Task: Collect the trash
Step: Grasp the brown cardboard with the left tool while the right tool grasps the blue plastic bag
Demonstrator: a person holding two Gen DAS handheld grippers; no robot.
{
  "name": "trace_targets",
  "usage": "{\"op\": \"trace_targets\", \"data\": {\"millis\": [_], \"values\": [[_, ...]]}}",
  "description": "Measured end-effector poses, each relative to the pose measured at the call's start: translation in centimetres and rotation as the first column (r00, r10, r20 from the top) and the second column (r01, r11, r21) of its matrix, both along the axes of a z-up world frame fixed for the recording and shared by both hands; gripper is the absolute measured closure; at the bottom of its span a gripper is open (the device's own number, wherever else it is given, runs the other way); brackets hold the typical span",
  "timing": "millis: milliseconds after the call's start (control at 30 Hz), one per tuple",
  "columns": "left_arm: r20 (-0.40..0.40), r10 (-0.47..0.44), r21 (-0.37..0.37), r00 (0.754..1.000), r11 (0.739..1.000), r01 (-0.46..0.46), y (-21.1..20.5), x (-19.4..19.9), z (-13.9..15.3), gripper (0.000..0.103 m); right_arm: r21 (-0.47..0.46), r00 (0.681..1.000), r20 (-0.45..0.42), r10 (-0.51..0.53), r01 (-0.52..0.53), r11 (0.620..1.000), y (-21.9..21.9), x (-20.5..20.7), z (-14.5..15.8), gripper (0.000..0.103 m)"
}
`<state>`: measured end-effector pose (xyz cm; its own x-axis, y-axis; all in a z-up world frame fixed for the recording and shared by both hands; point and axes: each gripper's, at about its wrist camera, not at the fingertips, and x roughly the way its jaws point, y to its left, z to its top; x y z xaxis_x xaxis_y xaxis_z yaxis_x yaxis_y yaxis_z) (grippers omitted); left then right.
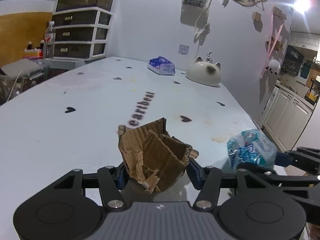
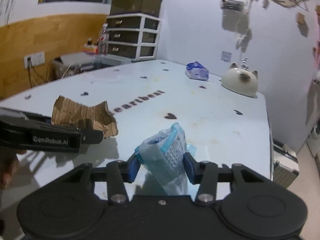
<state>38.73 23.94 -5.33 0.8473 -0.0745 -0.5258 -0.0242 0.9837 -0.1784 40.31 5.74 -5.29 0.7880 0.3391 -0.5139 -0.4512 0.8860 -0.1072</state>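
Left gripper is pinching the torn cardboard; right gripper is clamping the blue wrapper. Nothing is binned yet, and a purple packet is waiting far ahead on the desk.

My left tongs clamped on torn cardboard, blue pads pressing both sides. Right tongs at right edge, gripping crinkled blue-white wrapper. White table with black hearts. Far end: blue packet, just beside it cat-shaped bowl. Drawer unit far left.
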Motion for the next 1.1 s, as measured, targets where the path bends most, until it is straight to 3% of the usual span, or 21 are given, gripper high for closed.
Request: {"op": "trace_targets", "data": {"millis": [333, 1100], "values": [[0.043, 0.013, 0.03, 0.999, 0.999, -0.014, -1.7, -5.8, 1.3, 0.045, 0.138, 0.998, -0.026, -0.057, 0.06, 0.989, -2.8, -4.8, 1.7, 0.059], [0.135, -0.008, 0.119, 0.991, 0.993, -0.008, -7.7, -18.6, 6.1, 0.045, 0.237, 0.991, 0.044, -0.127, 0.113, 0.965, -10.2, -16.9, 4.5, 0.059]]}}
